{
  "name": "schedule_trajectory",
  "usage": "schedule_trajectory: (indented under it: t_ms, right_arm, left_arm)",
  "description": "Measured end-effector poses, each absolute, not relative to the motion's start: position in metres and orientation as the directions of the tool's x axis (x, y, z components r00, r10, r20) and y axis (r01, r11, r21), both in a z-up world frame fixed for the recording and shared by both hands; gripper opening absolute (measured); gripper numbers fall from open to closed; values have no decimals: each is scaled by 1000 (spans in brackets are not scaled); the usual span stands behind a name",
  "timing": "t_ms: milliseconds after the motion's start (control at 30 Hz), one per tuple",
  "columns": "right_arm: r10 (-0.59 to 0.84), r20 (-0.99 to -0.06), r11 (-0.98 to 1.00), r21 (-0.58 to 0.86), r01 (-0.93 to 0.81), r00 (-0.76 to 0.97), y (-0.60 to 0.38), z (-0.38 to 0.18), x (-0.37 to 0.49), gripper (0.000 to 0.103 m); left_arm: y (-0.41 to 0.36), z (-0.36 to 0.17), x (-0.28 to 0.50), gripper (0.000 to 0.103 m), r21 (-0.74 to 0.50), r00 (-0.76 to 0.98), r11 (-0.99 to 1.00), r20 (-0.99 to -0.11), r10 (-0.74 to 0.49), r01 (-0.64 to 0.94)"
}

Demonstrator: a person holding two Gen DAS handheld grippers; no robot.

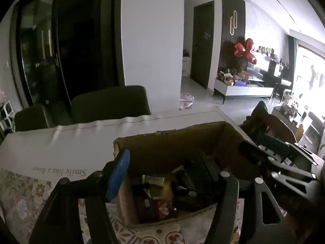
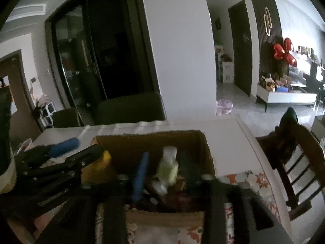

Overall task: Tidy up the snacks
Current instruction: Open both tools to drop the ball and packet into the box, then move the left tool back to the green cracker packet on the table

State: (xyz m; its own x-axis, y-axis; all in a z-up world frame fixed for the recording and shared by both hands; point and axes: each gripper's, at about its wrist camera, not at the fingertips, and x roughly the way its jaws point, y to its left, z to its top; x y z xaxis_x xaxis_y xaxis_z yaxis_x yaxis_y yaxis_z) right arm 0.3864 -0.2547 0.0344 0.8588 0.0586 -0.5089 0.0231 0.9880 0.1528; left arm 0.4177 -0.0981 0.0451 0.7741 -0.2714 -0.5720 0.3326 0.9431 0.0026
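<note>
White pillar (image 1: 152, 46) stood centre, dark glass-fronted cabinet (image 1: 38, 50) to its left. Two dark chair backs (image 1: 110, 102) sat behind the table (image 1: 61, 142), which bore a floral cloth. A dark door (image 1: 202, 44) lay beyond, near a low white sideboard (image 1: 243, 90) with red balloons (image 1: 244, 49) above. Pale floor; a bright window (image 1: 308, 77) glared at right. Wooden slatted chair (image 2: 294, 162) at right.

Left hand-held gripper (image 1: 162, 174): angled downward, jaws parted, one blue-padded finger (image 1: 117, 177) plainly visible, nothing pressed between the pads. Right hand-held gripper (image 2: 172, 174): likewise angled downward, jaws apparently parted, though blur obscures its fingertips.
</note>
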Motion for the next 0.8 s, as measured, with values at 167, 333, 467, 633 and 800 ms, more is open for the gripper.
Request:
schedule_trajectory:
  t_ms: [167,333,467,633,800]
  right_arm:
    - [35,-509,982,177,65,860,-264,35,370,62]
    - [-5,-484,972,202,117,875,-271,38,338,71]
    - [-45,-480,964,208,163,876,-277,39,312,79]
    - [-96,-476,951,216,222,874,-283,37,282,79]
    - [-130,-502,933,230,277,855,-287,23,257,79]
  left_arm:
    - [-102,51,396,75,70,804,934,-535,-261,350]
    - [-106,57,363,81,97,814,910,-491,-309,404]
    - [-109,59,339,83,113,815,891,-465,-344,441]
    - [-113,56,315,84,120,797,860,-456,-397,497]
    - [-118,45,295,84,153,783,826,-449,-431,542]
